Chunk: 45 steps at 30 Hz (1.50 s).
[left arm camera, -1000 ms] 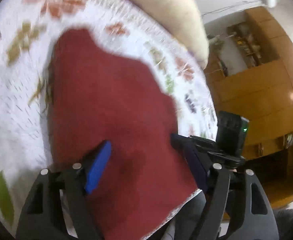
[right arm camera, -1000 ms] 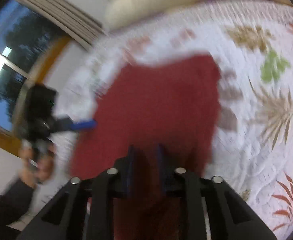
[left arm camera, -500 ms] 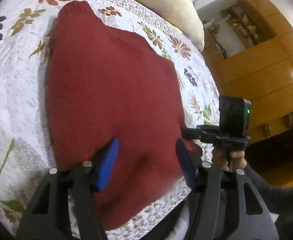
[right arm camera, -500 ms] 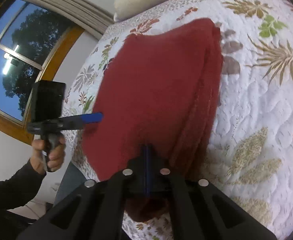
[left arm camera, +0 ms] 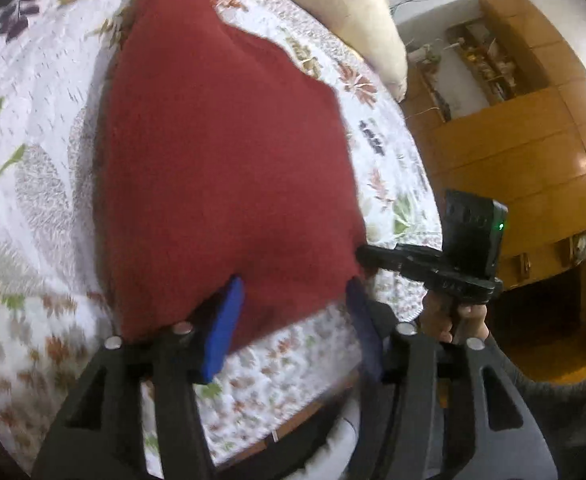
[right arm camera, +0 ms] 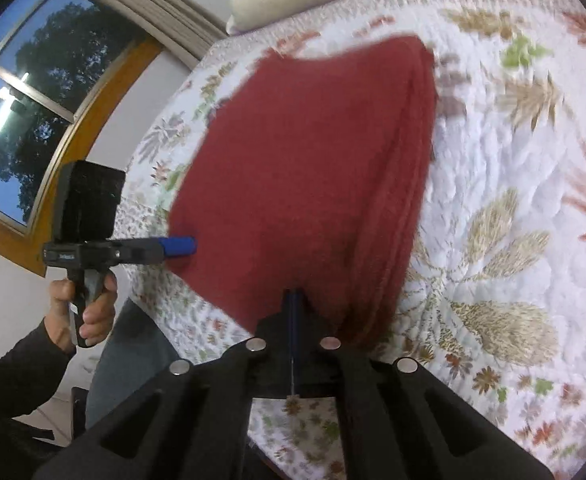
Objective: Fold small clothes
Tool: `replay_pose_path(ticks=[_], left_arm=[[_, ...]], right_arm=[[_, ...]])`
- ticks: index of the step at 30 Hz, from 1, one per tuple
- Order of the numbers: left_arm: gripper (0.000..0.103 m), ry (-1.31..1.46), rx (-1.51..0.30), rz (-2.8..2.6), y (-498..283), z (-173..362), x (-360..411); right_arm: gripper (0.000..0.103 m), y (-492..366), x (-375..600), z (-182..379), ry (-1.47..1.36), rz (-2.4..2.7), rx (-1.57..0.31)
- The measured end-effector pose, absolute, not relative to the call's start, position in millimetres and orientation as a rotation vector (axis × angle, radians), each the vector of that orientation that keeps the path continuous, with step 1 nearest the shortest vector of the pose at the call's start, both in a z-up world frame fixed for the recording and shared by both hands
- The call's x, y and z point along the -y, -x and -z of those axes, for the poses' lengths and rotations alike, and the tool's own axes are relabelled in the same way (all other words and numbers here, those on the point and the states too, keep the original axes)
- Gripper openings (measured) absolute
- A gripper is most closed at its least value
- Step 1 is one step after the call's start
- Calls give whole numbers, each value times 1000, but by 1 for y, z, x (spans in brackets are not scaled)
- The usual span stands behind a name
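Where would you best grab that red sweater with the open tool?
Probably the near hem of the sweater, coming from the bed's front edge. That edge lies thin and flat between the open left tool, while the far side is a thick folded stack. The right tool already pinches that hem.

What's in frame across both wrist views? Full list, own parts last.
sweater: 1, dark red, folded flat on the quilt, near its front edge
quilt: 1, white with leaf print, covers the bed
pillow: 1, cream, at the far end of the bed
cabinet: 1, orange-brown wood, right of the bed
window: 1, wood frame, trees outside, left of the bed
left gripper: 1, black with blue pads, open over the sweater's near edge
right gripper: 1, black, shut on the sweater's near edge
hands: 2, each on a gripper handle, dark sleeves
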<state>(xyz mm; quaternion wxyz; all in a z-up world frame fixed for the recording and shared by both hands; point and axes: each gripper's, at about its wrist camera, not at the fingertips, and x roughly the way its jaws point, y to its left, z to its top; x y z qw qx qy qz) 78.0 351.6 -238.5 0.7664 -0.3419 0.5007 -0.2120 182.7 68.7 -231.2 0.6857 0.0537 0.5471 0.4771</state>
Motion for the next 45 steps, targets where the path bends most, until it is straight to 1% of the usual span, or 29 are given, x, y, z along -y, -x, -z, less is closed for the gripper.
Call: replay_pose_path(ticks=[1,2,3,4,6,8,9,10,11,12,13,14,15,16,18,21,24,26,29,33,37,39,42,45], left_arm=[[66,722,-1078,460,-72,232,-351],[67,698,-1073,450,-67,229,-350],[69,665,-1077,416,-62,228,-350],[72,649,-1083,376,-59,231,-352],[72,693,-1081,355,-56,240,-358],[72,716,-1073,336,-54,241,-358],[79,734,-1073,336,-47,236,-358],[89,759,-1073,342,-42,233,-358],[92,789,-1074,344,-36,229,-357],[92,817,-1079,343,-27,222,-355],[93,807,-1077,332,-20,213,-351],[95,768,-1061,308,-9,201,-348],[99,695,-1042,253,4,187,-343],[99,638,-1024,207,17,175,-339],[99,559,-999,110,40,158,-335],[99,459,-987,-34,70,140,-327],[99,422,-979,-112,93,125,-317],[99,428,-976,-114,100,115,-313],[99,368,-938,-136,113,89,-298],[99,310,-837,-167,136,42,-280],[100,290,-819,-96,153,1,-264],[100,288,-806,-85,161,-12,-258],[100,206,-822,-118,171,-26,-241],[100,168,-819,-152,181,-32,-225]], right_arm=[[4,-181,-66,224,-131,-1075,-1209],[4,-178,-64,218,-133,-1073,-1195],[4,-177,-63,217,-120,-1052,-1191],[2,-177,-62,219,-103,-1029,-1201],[0,-180,-67,241,-54,-960,-1251],[1,-178,-68,243,-50,-943,-1243],[3,-173,-69,236,-43,-936,-1227],[18,-168,-70,229,-44,-934,-1213],[29,-163,-70,222,-50,-932,-1204],[49,-154,-69,211,-40,-911,-1188],[64,-147,-67,202,-19,-885,-1168],[68,-137,-65,193,6,-864,-1140],[77,-123,-64,181,35,-857,-1107],[84,-110,-63,172,64,-839,-1077],[91,-87,-58,160,99,-801,-1026],[96,-58,-56,152,128,-730,-1007],[99,-36,-50,147,160,-651,-1002],[99,-22,-50,139,190,-597,-977],[99,-1,-43,114,203,-524,-902],[99,21,-31,72,175,-412,-814],[99,42,-21,32,146,-448,-764],[99,53,-16,17,127,-459,-752],[99,69,-14,-1,163,-429,-725],[99,81,-11,-10,161,-419,-734]])
